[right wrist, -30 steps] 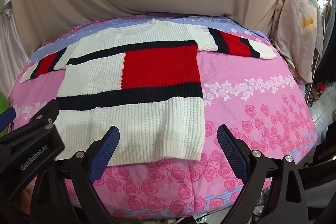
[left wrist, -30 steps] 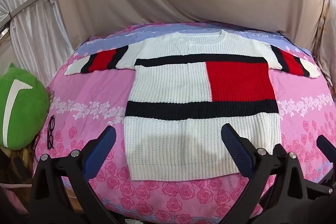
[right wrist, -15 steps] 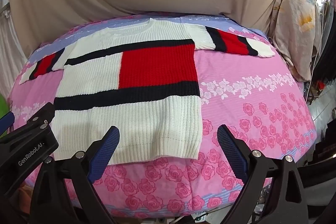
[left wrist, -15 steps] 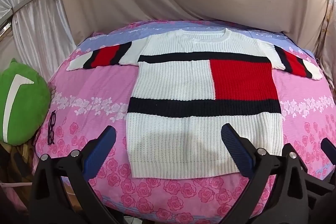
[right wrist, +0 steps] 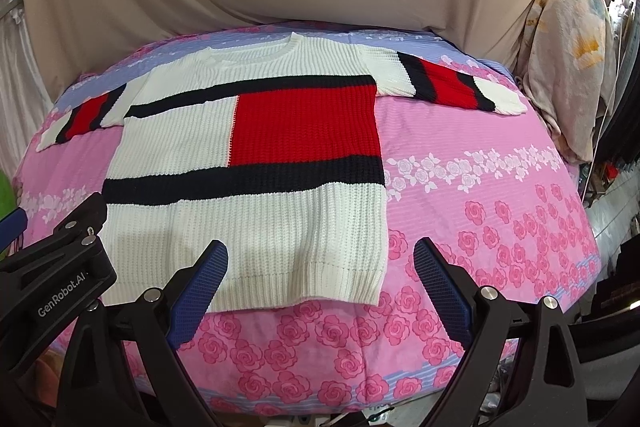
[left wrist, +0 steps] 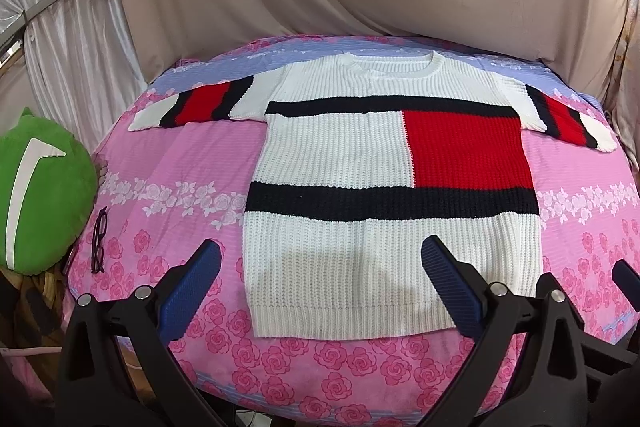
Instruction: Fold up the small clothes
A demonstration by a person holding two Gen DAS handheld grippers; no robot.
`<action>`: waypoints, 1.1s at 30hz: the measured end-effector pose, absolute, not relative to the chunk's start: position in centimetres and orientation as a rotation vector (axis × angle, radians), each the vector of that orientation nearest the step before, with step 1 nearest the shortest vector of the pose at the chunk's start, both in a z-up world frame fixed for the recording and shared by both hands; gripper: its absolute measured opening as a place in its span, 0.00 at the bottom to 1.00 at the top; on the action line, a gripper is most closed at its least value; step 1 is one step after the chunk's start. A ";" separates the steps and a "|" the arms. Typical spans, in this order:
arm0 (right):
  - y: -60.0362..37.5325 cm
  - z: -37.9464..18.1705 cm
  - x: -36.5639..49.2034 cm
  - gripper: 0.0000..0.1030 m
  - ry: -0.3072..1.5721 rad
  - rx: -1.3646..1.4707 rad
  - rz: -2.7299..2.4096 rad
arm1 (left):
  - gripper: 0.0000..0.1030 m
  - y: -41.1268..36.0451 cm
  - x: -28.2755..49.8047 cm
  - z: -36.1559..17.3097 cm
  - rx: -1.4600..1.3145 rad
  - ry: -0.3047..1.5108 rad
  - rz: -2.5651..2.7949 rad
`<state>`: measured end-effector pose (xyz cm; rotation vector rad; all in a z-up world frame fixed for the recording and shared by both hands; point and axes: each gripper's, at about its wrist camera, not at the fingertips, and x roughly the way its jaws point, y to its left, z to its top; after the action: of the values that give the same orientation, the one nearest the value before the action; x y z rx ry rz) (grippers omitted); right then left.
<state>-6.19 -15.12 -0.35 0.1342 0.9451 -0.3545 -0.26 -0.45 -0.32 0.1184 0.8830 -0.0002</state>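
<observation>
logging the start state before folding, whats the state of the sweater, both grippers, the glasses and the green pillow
sweater: spread flat, unfolded, both sleeves out sideways
left gripper: open, holding nothing, hovers over the hem
right gripper: open, holding nothing, hovers by the sweater's near right corner
glasses: lying on the bedsheet, apart from the sweater
green pillow: at the bed's left edge

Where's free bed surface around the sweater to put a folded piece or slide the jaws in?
Widest bare patch: pink bedspread right of the sweater, below its right sleeve. A narrower one lies left of the body, under the left sleeve, bordered by the eyeglasses and green plush. A thin strip remains below the hem. The centre is covered.
</observation>
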 end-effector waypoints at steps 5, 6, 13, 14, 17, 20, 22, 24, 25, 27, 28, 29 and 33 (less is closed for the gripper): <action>-15.1 -0.4 -6.2 0.90 0.946 0.136 -0.352 | 0.95 -0.4 -0.2 -0.4 0.117 0.887 -0.002; -15.1 -0.5 -6.2 0.90 0.947 0.136 -0.352 | 0.95 -0.5 -0.2 -0.4 0.117 0.886 -0.001; -15.2 -0.6 -6.1 0.90 0.952 0.138 -0.347 | 0.95 -0.5 -0.3 -0.4 0.117 0.887 0.000; -15.2 -0.7 -6.1 0.90 0.955 0.139 -0.346 | 0.95 -0.5 -0.3 -0.4 0.117 0.887 -0.001; -15.1 -0.9 -5.9 0.90 0.963 0.141 -0.344 | 0.95 -0.4 -0.3 -0.5 0.119 0.889 -0.001; -15.1 -1.0 -5.9 0.90 0.964 0.140 -0.344 | 0.95 -0.4 -0.3 -0.6 0.119 0.889 -0.002; -15.2 -1.0 -5.8 0.90 0.964 0.139 -0.345 | 0.95 -0.4 -0.3 -0.6 0.120 0.889 -0.001; -15.2 -1.1 -5.8 0.90 0.965 0.137 -0.347 | 0.95 -0.4 -0.3 -0.6 0.121 0.889 0.000; -15.2 -1.1 -5.8 0.90 0.966 0.137 -0.347 | 0.95 -0.4 -0.3 -0.6 0.119 0.890 0.000; -15.2 -1.0 -5.8 0.90 0.965 0.138 -0.346 | 0.95 -0.4 -0.3 -0.6 0.120 0.890 0.001; -15.2 -1.0 -5.7 0.90 0.965 0.138 -0.346 | 0.95 -0.4 -0.3 -0.6 0.120 0.889 0.001; -15.2 -1.1 -5.7 0.90 0.967 0.137 -0.347 | 0.95 -0.4 -0.3 -0.7 0.120 0.890 0.001; -15.2 -1.1 -5.7 0.90 0.970 0.131 -0.349 | 0.95 -0.4 -0.3 -0.8 0.122 0.893 0.002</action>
<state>-5.73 -15.18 -1.12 0.1310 0.9696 -0.3488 -0.32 -0.36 -0.80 0.1222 0.8929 0.0024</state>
